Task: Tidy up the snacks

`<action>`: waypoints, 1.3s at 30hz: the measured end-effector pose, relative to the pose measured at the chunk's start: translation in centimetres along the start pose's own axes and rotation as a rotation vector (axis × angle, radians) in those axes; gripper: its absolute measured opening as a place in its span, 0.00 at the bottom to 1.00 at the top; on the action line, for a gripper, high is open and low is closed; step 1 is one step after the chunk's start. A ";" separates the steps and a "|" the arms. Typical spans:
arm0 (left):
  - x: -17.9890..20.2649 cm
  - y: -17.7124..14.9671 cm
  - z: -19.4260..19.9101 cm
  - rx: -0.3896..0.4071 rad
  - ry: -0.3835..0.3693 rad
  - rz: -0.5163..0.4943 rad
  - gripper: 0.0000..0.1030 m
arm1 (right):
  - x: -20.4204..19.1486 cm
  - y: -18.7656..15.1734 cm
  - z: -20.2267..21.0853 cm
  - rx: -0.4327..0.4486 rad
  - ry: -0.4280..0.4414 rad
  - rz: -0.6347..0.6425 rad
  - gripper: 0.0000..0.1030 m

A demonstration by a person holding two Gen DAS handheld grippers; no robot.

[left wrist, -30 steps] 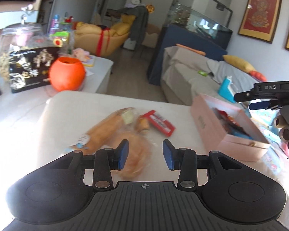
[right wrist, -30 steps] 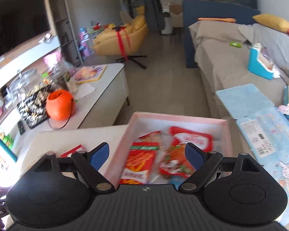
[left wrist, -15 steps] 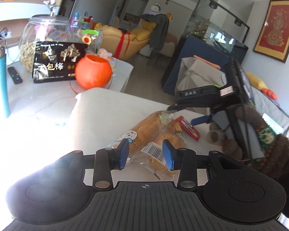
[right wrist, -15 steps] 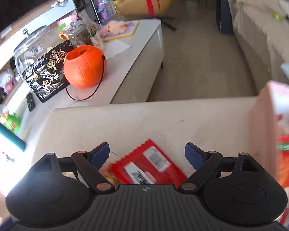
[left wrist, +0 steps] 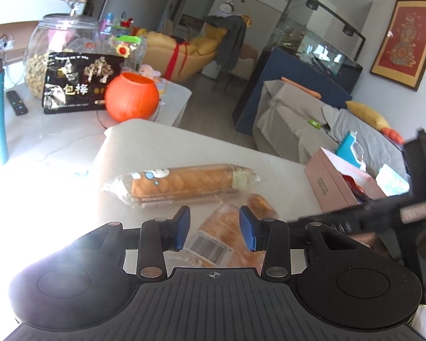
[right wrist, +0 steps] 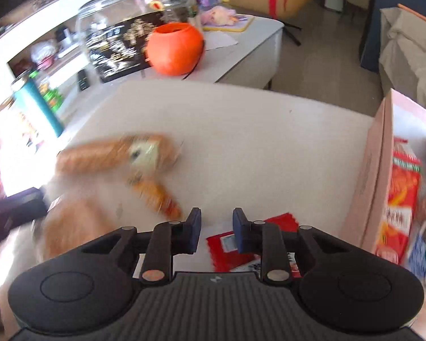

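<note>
Red packet [right wrist: 235, 244] half-hidden under right tool [right wrist: 215, 228]

Matt, ribbed black plastic on the left gripper [left wrist: 214, 230], with smooth blue pads [left wrist: 182, 227]. Just ahead, glossy clear film around the long bread [left wrist: 181, 184]. Glossy red foil on the packet [right wrist: 235, 244] under the right gripper [right wrist: 215, 231]. Matt pink cardboard box [right wrist: 375, 176] beside it.

Left tool [left wrist: 214, 228] above flat bread packet [left wrist: 221, 236]; long bread pack [left wrist: 181, 183] beyond.
</note>
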State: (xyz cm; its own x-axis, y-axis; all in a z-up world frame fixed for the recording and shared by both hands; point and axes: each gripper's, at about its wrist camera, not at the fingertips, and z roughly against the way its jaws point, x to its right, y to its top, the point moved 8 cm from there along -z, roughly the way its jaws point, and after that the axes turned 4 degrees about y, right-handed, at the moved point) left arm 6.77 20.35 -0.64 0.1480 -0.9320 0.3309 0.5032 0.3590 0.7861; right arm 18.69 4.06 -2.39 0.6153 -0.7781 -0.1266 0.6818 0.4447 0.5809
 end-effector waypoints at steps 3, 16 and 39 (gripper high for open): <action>0.9 -0.7 0.2 -0.025 -0.005 -0.037 0.41 | -0.5 -2.8 1.9 0.002 -0.004 0.037 0.23; 5.7 -0.4 1.6 -0.052 -0.045 -0.200 0.41 | 1.8 -6.2 6.2 0.129 -0.061 0.036 0.70; 12.2 -3.4 -7.3 -0.338 -0.199 -0.298 0.40 | 9.2 -14.1 10.6 0.291 -0.100 -0.232 0.71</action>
State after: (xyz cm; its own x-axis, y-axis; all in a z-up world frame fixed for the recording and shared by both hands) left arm 13.07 7.44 -3.09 -0.1931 -0.9523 0.2365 0.7520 0.0112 0.6591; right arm 10.59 -14.10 -3.25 0.4066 -0.8890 -0.2105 0.6482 0.1184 0.7522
